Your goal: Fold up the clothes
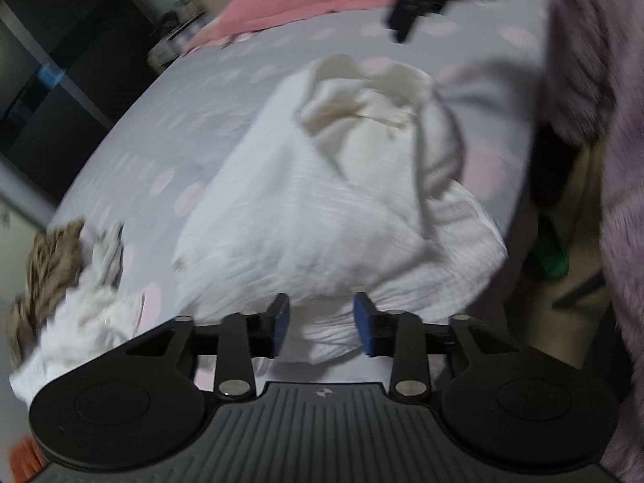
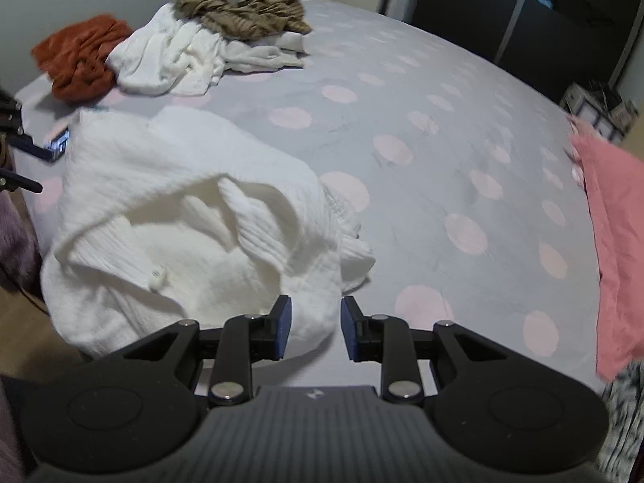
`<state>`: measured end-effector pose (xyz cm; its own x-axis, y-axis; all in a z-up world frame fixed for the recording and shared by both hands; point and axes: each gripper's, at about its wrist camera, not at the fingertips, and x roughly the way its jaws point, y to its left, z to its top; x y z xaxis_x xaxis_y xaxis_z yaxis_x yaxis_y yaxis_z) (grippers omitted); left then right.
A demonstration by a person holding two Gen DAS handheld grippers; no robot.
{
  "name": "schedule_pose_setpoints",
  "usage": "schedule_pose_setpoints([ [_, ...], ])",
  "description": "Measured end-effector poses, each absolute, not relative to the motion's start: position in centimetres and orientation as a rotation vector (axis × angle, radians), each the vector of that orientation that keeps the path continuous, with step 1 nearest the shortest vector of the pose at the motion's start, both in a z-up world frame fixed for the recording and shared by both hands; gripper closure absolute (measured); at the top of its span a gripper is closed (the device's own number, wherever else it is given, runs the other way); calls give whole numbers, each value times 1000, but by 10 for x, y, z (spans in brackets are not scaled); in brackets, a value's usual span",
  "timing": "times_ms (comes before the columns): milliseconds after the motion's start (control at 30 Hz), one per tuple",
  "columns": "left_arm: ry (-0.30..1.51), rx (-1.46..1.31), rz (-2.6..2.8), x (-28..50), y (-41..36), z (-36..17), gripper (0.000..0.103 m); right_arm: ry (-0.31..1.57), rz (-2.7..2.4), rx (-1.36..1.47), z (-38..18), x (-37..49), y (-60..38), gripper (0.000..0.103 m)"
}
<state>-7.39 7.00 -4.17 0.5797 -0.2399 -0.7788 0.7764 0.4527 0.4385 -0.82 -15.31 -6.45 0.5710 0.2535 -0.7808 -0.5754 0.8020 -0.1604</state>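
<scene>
The white knit garment (image 2: 181, 217) lay crumpled on the dotted bed (image 2: 422, 129). My left gripper (image 1: 322, 324) and right gripper (image 2: 316, 328) both stood with jaws parted, loose fabric between them, pads not pressing.

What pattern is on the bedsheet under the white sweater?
The bedsheet is pale grey-lilac with large pink polka dots, clearest in the right wrist view beyond the white ribbed knit sweater.
</scene>
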Motion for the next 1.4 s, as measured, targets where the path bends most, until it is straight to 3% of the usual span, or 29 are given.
schedule_pose_setpoints([
  [333, 630, 1008, -740, -73, 43, -80, 58, 777, 600, -674, -102, -6, -154, 72],
  [467, 641, 1013, -738, -69, 41, -85, 58, 743, 681, -879, -120, -21, -144, 56],
  [667, 647, 961, -718, -58, 43, -78, 58, 652, 718, -1057, -146, -30, -135, 48],
  [733, 646, 934, -704, -56, 44, -74, 58, 618, 732, -1086, -148, -30, -132, 51],
  [800, 647, 897, -694, -53, 47, -70, 58, 603, 767, -1073, -144, -28, -130, 78],
  [867, 650, 864, -684, -50, 49, -66, 58, 585, 778, -1057, -138, -28, -127, 88],
  [1267, 629, 582, -553, -4, 49, -23, 60, 684, 399, -546, -83, 49, -172, 91],
  [1400, 691, 519, -495, 16, 44, -22, 63, 723, 347, -499, -84, 65, -178, 91],
])
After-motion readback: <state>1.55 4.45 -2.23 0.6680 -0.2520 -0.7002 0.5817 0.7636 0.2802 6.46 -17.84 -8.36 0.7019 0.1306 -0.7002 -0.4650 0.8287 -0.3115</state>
